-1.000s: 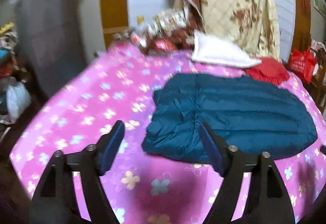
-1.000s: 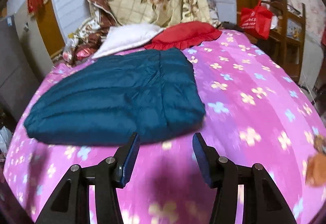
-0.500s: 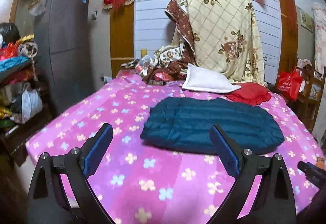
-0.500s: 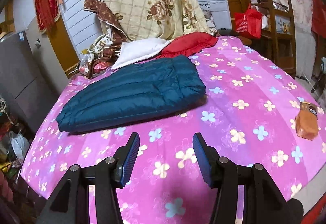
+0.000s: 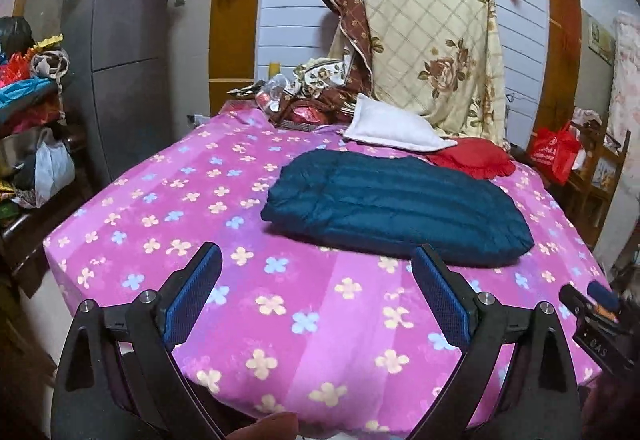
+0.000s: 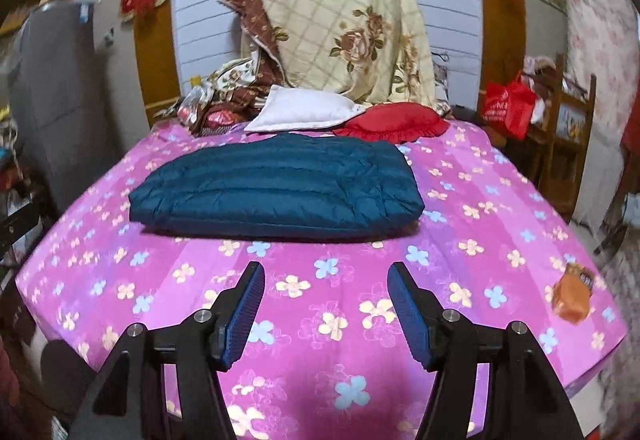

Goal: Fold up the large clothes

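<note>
Both tongs pulled back, left tongs (image 5: 316,294) spread, right tongs (image 6: 325,304) opening, empty, one folded jacket (image 6: 276,188)

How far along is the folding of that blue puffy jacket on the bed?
The blue jacket already lies folded into a compact bundle on the pink bedspread. The left gripper is open and empty; the right gripper is opening, nothing between. No unfolded garment is clearly visible.

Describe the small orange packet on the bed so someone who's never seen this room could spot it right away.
Start at the bed with the pink flowered cover. The folded dark teal jacket lies in its middle; from there, look to the near right corner. The orange packet lies there alone, the only small orange thing on the cover.
</note>
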The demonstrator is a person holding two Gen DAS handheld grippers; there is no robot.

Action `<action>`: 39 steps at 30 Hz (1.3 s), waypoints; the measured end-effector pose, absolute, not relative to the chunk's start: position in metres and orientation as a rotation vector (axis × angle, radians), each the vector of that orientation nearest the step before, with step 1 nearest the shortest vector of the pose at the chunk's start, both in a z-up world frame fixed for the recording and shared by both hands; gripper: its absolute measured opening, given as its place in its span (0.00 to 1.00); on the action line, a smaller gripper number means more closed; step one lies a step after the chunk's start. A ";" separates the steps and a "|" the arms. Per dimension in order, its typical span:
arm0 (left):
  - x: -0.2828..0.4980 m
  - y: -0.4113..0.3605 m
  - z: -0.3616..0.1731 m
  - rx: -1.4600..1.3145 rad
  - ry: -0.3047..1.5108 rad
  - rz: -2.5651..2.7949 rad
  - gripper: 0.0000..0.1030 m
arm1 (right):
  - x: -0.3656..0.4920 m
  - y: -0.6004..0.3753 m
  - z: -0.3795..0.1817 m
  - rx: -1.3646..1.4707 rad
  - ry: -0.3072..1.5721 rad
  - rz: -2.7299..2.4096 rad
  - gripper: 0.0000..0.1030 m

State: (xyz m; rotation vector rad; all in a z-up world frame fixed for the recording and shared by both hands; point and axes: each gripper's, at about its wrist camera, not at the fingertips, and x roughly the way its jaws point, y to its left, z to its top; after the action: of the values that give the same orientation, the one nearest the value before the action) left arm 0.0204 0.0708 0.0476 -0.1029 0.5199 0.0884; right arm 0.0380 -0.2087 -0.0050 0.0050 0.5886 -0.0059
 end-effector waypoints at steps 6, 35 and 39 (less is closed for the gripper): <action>0.012 0.066 0.049 -0.079 0.477 0.097 0.93 | 0.041 -0.202 -0.006 -0.018 0.607 -0.044 0.62; 0.010 0.041 0.040 0.002 0.465 0.057 0.93 | 0.041 -0.194 -0.047 0.039 0.659 -0.046 0.64; 0.016 0.038 0.033 0.011 0.493 0.047 0.93 | 0.045 -0.194 -0.051 0.038 0.678 -0.056 0.64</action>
State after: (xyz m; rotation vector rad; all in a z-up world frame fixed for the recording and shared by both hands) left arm 0.0157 0.0379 0.0328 0.0108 0.4928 0.0471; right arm 0.0451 -0.1943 -0.0506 0.0378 0.6784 -0.0558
